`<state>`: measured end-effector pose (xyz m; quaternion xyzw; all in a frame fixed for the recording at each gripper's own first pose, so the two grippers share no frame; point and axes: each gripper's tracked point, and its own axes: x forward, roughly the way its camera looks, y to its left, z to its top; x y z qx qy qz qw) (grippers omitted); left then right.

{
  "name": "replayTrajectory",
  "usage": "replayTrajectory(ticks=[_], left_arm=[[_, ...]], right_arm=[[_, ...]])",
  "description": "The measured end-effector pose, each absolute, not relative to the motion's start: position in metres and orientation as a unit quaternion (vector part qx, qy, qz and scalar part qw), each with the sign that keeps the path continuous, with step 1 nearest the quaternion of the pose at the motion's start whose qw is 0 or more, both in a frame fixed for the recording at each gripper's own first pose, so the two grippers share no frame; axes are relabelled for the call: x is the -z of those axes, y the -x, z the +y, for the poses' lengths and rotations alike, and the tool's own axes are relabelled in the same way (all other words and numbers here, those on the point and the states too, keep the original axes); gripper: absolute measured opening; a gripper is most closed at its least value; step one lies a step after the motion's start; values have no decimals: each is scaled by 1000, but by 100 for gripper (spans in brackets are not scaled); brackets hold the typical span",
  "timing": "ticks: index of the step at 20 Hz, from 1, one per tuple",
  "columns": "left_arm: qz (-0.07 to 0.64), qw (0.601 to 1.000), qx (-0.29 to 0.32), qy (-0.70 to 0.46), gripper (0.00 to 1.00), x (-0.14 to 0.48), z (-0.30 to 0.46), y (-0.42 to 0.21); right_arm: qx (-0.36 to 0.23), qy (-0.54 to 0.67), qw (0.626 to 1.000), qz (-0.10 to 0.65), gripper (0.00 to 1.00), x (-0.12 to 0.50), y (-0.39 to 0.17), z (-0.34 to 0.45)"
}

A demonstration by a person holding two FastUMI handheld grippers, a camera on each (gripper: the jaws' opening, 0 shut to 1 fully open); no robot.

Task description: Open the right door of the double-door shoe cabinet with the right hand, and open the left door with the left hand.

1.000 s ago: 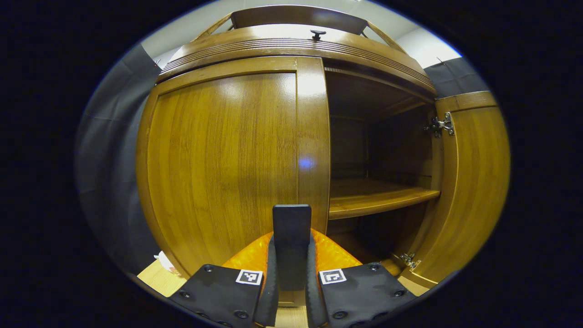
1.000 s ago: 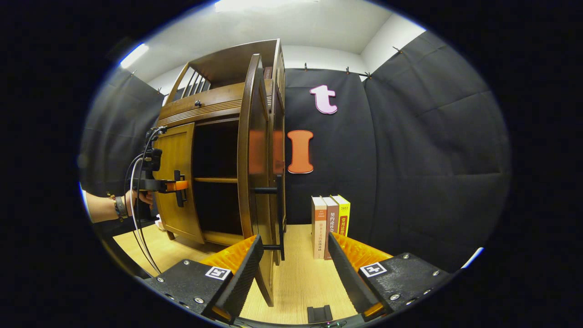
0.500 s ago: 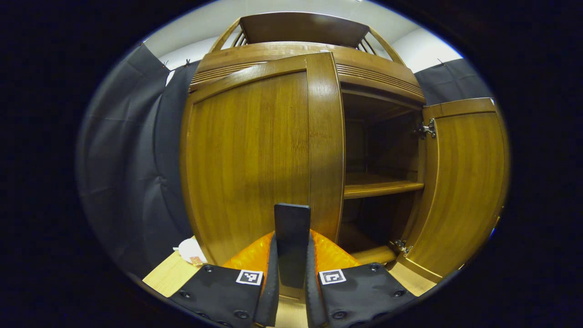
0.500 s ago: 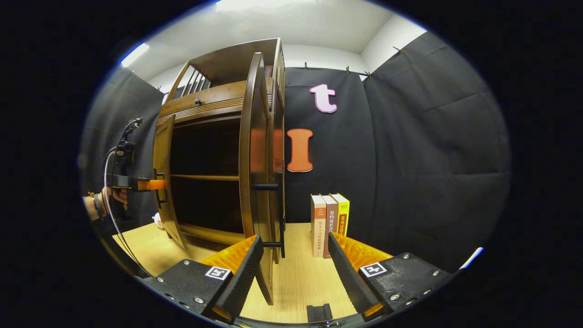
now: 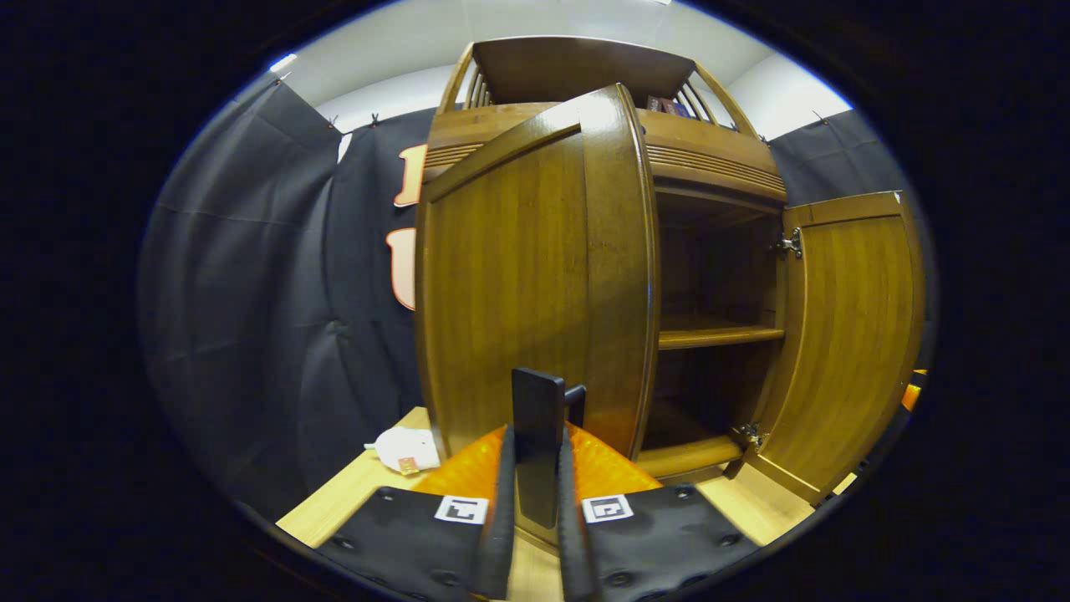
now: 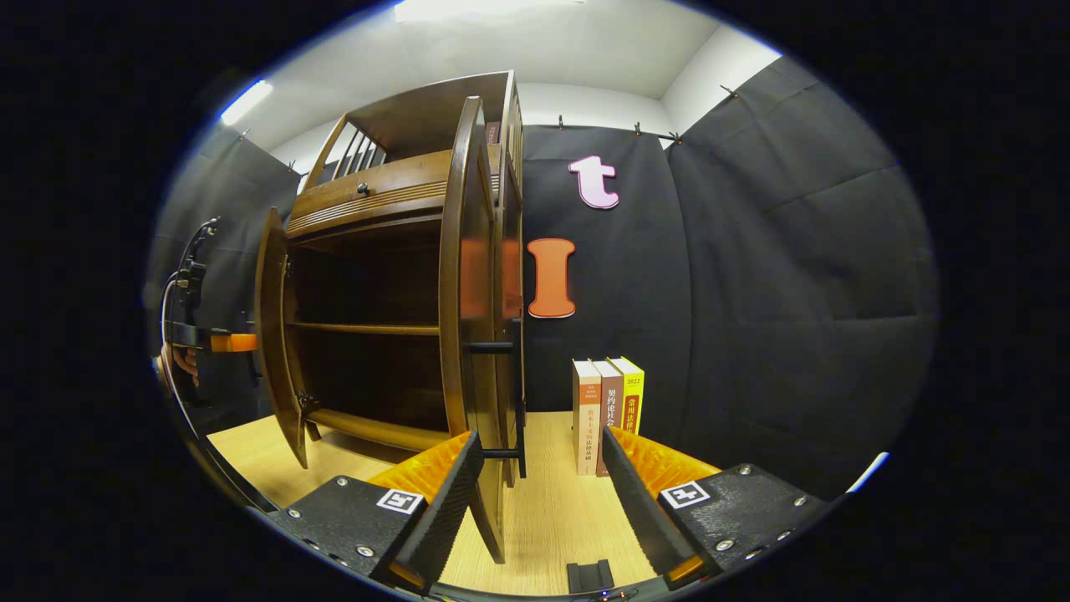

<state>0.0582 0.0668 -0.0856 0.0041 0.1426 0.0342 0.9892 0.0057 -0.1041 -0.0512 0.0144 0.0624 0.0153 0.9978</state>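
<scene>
Clamping your left gripper (image 5: 537, 502) on the dark bar handle (image 5: 537, 439), you're holding the brown wooden left door (image 5: 518, 284) swung out. The open wooden shoe cabinet (image 6: 376, 334) is sitting mid-table. Your right gripper (image 6: 535, 493) is hanging wide open beside the right door (image 6: 468, 334).

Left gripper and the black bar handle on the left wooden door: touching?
Touching. In the left gripper view, the left gripper has both fingers closed flat against the black bar handle of the left wooden door.
</scene>
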Motion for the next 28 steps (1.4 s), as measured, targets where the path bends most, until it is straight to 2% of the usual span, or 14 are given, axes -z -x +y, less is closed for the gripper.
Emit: replayTrajectory(ticks=[1, 3, 4, 6, 10, 12, 13, 14, 15, 16, 17, 18, 19, 28], left_arm=[[142, 989, -41, -5, 26, 84, 76, -50], [133, 989, -62, -7, 22, 79, 98, -36], [132, 988, -73, -7, 23, 79, 110, -30], [129, 988, -86, -9, 15, 75, 134, -23], [126, 988, -85, 4, 13, 70, 175, -13], [131, 988, -84, 3, 13, 72, 191, -10], [130, 989, -76, -6, 8, 72, 195, -10], [133, 989, -68, -15, 7, 71, 199, -9], [131, 989, -60, -16, 14, 71, 199, -9], [131, 990, -53, -18, 7, 70, 201, -10], [129, 990, -46, -13, 7, 70, 205, -11], [130, 991, -39, -9, 7, 70, 211, -11], [129, 991, -28, -8, 7, 70, 217, -10], [133, 990, 55, 4, 7, 71, 257, -20]], right_arm=[[-15, -13, 998, 61, 94, 51, -7, -105], [-14, -13, 998, 60, 94, 51, -8, -106], [-13, -15, 998, 61, 88, 52, -9, -106], [-14, -15, 998, 63, 88, 53, -10, -107], [-13, -18, 997, 67, 88, 55, -13, -108], [-12, -18, 997, 69, 94, 54, -14, -108], [-10, -17, 997, 71, 94, 54, -14, -108], [-9, -14, 997, 72, 88, 54, -15, -108], [-7, -11, 997, 73, 88, 54, -15, -109], [-5, -8, 997, 74, 94, 54, -15, -109], [-3, -6, 997, 77, 94, 55, -15, -110], [-1, -4, 997, 78, 82, 55, -16, -110], [2, -3, 997, 81, 88, 55, -16, -111], [16, -10, 995, 102, 88, 55, -18, -110]])
